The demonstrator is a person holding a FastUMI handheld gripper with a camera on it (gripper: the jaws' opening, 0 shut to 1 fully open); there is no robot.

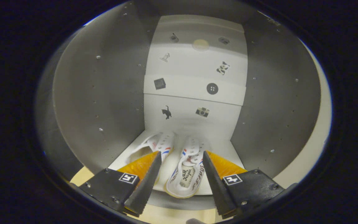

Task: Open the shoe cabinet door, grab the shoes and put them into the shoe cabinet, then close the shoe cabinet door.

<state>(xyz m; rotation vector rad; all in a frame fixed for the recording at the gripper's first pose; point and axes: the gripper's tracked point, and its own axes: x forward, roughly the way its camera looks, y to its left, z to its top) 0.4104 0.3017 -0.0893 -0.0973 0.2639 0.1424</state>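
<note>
2 white shoes (pixel 179 161) sit side by side on the floor of the shoe cabinet (pixel 110 93), toes pointing toward its back wall. The tool (pixel 181 157) is spread wide, its fingers (pixel 148 180) pressing on nothing. One shoe (pixel 187 169) lies between the fingers, its open heel end nearest the tool and its printed insole visible; whether either finger touches its side cannot be told. The other shoe (pixel 158 143) lies just beyond the left finger, partly hidden behind it. Both shoes carry small red and blue stripes on their sides and rows of lace holes.

Grey side walls of the cabinet rise to the left and right of the tool, dotted with small shelf-pin holes. Well beyond the shoes, the pale back wall (pixel 194 77) climbs in stepped panels, marked with small dark stickers, among them a cat (pixel 166 112), a camera (pixel 202 112) and a round button (pixel 212 88).
</note>
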